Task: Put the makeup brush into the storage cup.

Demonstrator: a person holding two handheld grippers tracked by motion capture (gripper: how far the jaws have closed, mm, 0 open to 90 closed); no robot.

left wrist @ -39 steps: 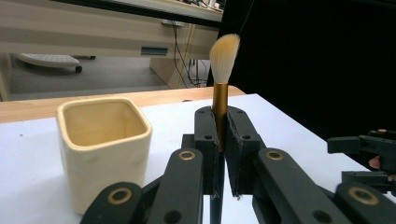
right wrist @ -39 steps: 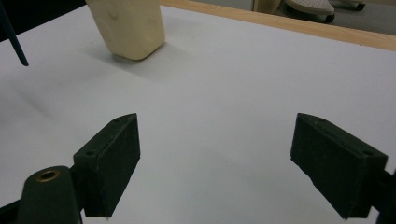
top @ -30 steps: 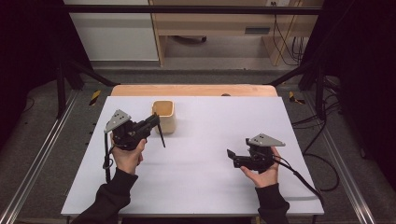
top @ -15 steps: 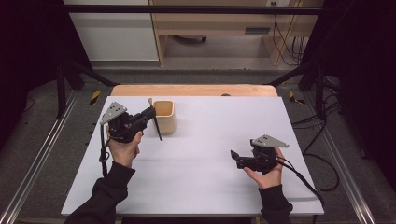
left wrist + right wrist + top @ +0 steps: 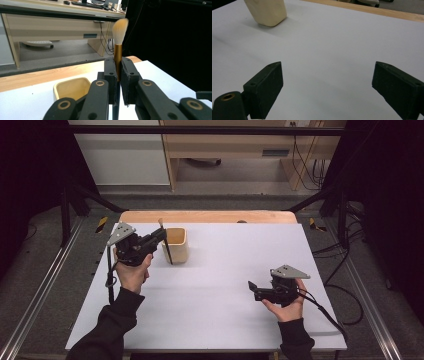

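The cup stood on the bench, far left. The brush hung upright just before it. The right gripper was well apart, near right.

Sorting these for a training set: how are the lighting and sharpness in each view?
High view: evenly lit table, dark surroundings, soft overall. Left gripper view: brush and background sharp, nearest parts of the left gripper softer. Right gripper view: cup casts a faint shadow; right gripper slightly blurred.
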